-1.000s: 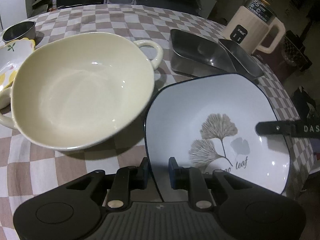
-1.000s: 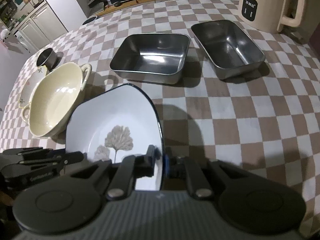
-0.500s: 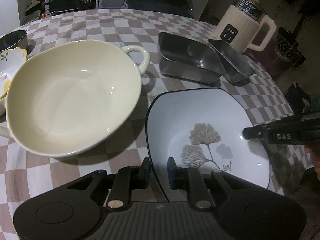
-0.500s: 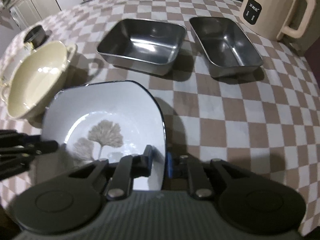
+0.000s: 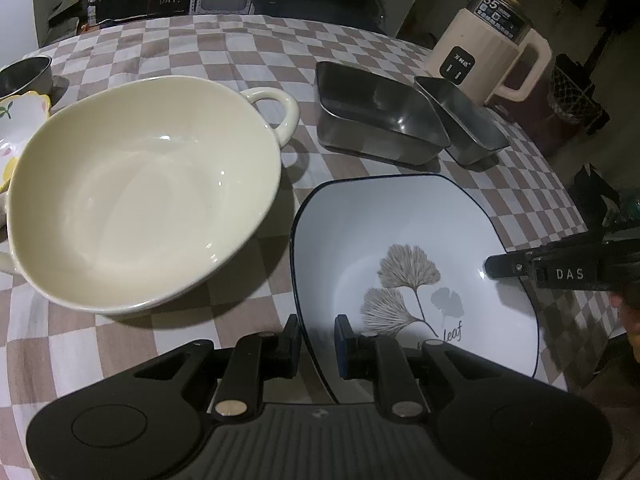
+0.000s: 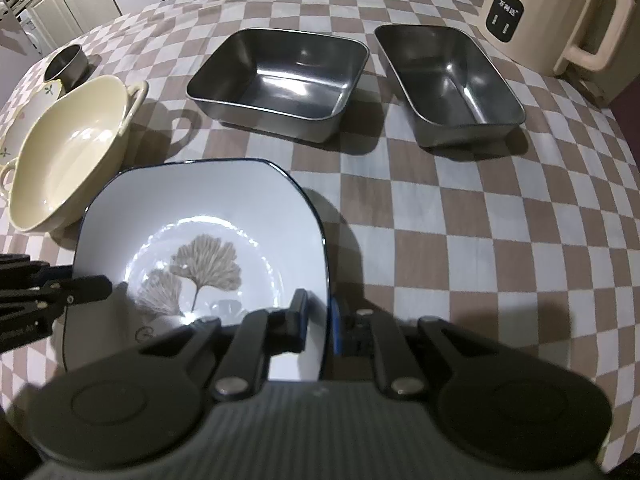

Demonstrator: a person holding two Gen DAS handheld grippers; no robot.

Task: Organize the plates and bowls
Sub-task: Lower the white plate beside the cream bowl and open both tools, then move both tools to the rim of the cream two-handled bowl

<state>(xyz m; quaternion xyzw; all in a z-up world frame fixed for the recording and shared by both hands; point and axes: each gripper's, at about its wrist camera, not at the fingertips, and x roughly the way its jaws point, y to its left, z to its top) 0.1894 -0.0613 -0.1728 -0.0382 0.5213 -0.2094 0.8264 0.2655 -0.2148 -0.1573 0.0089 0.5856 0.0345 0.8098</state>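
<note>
Left wrist view: the left gripper [image 5: 317, 340] is clamped on the near rim of the leaf-print plate [image 5: 400, 240]. The right gripper [image 6: 319, 322] is clamped on the opposite rim. The cream bowl [image 5: 140, 204] is seen on the bench [image 5: 120, 340], beyond and left of the left gripper.

Both wrist cams close, angled down over table; L from plate's [image 5: 400, 240] left edge, R from right; share plate.

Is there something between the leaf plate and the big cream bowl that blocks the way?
Nothing visible does. The leaf plate, held by the left gripper and right gripper, is right beside the cream bowl, with only bare checkered tablecloth between.
</note>
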